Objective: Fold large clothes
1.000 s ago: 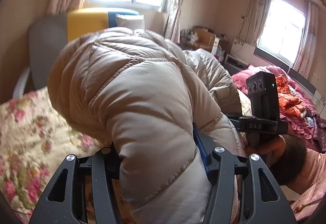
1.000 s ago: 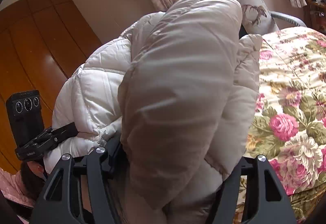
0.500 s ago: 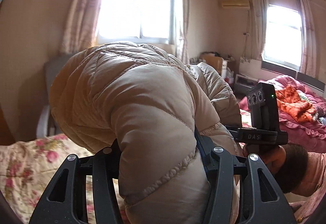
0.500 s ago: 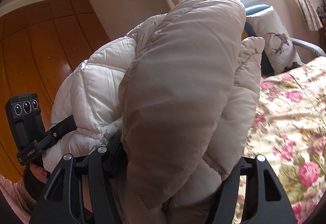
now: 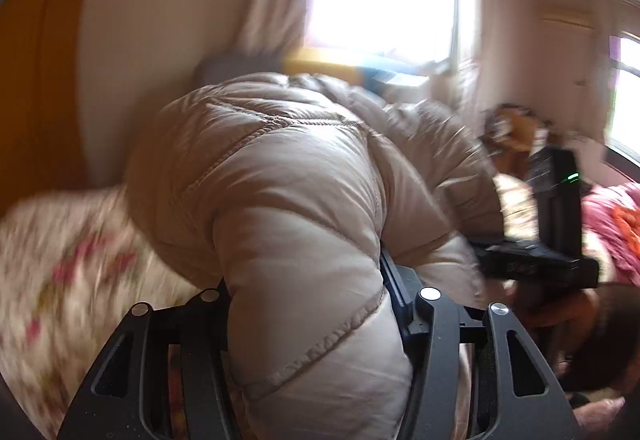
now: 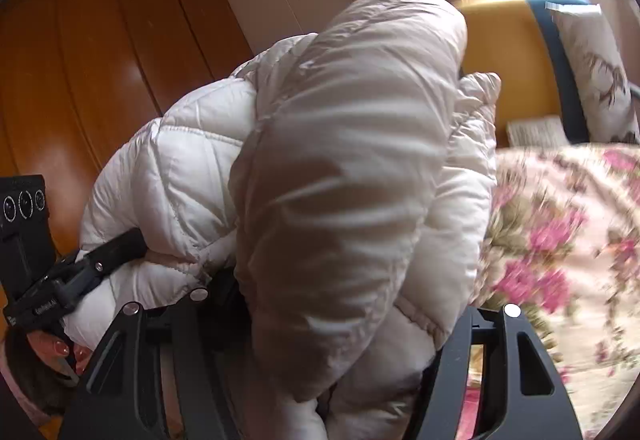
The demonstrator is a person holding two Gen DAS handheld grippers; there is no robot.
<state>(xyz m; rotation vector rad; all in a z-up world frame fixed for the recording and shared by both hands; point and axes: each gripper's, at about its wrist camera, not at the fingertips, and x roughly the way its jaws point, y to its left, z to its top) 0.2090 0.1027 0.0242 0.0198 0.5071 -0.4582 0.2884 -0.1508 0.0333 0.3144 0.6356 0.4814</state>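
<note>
— So where's the puffy jacket (image 5: 280, 199) now?

— Bunched thick between both my tools, above the floral bed (image 6: 560, 240). Left tool (image 5: 312, 320) is easing open around it; right tool (image 6: 332, 320) grips a fat fold.

— Advice?

— Lower both ends together, I'd say; that slick quilted beige shell looks slippery.

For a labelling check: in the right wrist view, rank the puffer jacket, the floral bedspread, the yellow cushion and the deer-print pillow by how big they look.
1. puffer jacket, though nearness to the camera inflates it
2. floral bedspread
3. yellow cushion
4. deer-print pillow, cut off by the frame edge, so only roughly ranked
</note>
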